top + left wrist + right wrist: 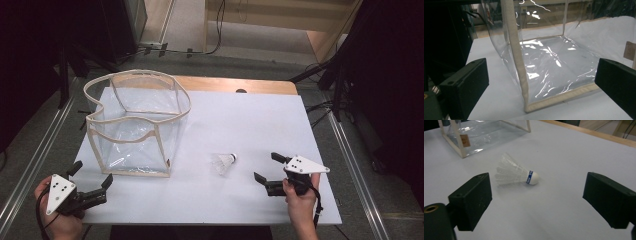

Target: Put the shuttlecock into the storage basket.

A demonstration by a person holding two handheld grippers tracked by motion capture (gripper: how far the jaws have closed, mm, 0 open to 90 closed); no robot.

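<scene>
A white shuttlecock (pixel 223 162) with a blue band lies on its side on the white table, cork end pointing right (pixel 516 173). A clear plastic bag with cream trim (pixel 136 122) stands open at the left. My right gripper (pixel 266 167) is open, a short way right of the shuttlecock, jaws pointing at it with nothing between them (pixel 535 195). My left gripper (pixel 91 176) is open near the front left corner, aimed at the bag's near corner seam (pixel 520 62), a little short of it.
The white table top (pixel 240 120) has a wooden strip (pixel 240 85) along its far edge. Grey floor and metal rails run on both sides. Dark curtains and stands surround the table.
</scene>
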